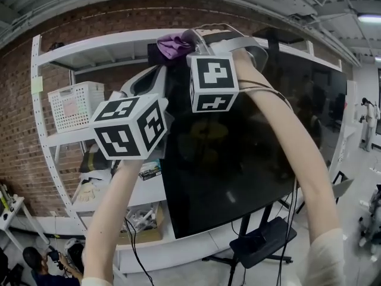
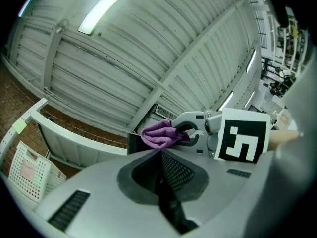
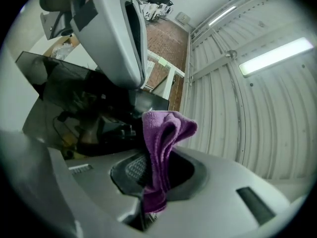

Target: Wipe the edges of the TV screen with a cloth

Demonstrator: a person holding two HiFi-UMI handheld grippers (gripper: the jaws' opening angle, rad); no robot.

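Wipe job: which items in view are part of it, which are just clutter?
Job:
purple cloth
right gripper, shut on it
TV screen

Lying about:
white basket
cardboard box
shelf unit

Left gripper (image 2: 159,153): in head view, jaws concealed behind own marker cube. Cloth (image 3: 166,133): part clamped between jaws of right gripper (image 3: 153,172) out of sight. TV screen (image 1: 238,159): upper left corner masked by both cubes in head view; lower part hidden behind gripper body in right gripper view. Basket (image 1: 76,103): contents too faint to identify. Person (image 1: 41,266) at lower left: cut by bottom edge. Distant figure (image 1: 368,119) at far right: too small to resolve.
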